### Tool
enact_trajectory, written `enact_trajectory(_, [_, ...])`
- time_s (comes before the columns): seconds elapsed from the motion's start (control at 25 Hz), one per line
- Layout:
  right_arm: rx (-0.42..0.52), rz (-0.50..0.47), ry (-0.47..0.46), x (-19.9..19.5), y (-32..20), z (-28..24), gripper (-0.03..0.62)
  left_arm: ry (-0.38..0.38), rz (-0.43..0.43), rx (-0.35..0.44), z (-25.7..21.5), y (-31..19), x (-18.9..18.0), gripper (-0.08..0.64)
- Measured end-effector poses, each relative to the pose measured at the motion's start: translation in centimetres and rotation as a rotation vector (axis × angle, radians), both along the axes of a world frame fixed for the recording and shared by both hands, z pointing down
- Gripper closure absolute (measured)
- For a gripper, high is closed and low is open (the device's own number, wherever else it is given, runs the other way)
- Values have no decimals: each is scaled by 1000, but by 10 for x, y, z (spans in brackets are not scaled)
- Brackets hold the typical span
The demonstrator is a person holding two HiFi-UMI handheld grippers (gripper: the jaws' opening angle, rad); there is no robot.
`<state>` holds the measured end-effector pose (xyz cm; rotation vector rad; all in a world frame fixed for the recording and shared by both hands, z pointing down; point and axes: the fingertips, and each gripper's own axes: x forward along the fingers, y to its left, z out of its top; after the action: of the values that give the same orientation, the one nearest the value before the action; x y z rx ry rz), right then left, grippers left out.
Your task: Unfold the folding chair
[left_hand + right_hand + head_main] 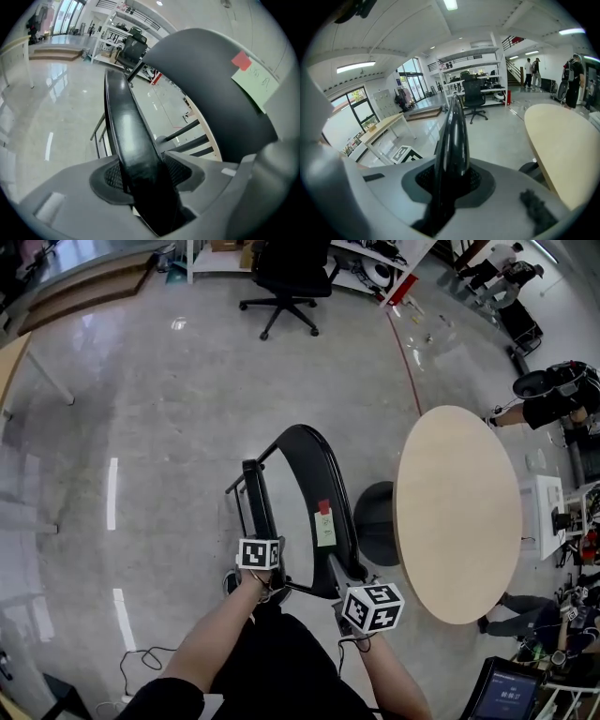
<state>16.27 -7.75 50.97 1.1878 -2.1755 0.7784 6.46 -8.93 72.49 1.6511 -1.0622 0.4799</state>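
Both grippers clamped on the folding chair (302, 486)
We see the left gripper (140, 174) pinching one black panel's edge; the right gripper (449, 180) pinching the other panel's edge; the chair stands just beside the round table (459, 512).

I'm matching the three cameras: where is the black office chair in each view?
Head view: office chair at top centre.
Left gripper view: upper left of centre, small.
Right gripper view: centre, right of the folding chair.
Shared landmark: that folding chair, in all three.
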Motion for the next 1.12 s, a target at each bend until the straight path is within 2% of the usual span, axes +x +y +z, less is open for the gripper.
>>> enact_trajectory(0.24, [4, -29, 0, -8, 6, 3, 528, 70, -17, -17, 5, 14, -20, 350])
enact_trajectory(0.44, [-24, 12, -36, 0, 2, 10, 528, 113, -55, -44, 11, 24, -44, 357])
enact_trajectory(0.76, [-63, 13, -68, 7, -2, 22, 528, 133, -116, -109, 30, 43, -82, 356])
enact_trajectory(1.12, [-85, 38, -94, 26, -10, 41, 528, 144, -140, -125, 51, 47, -97, 353])
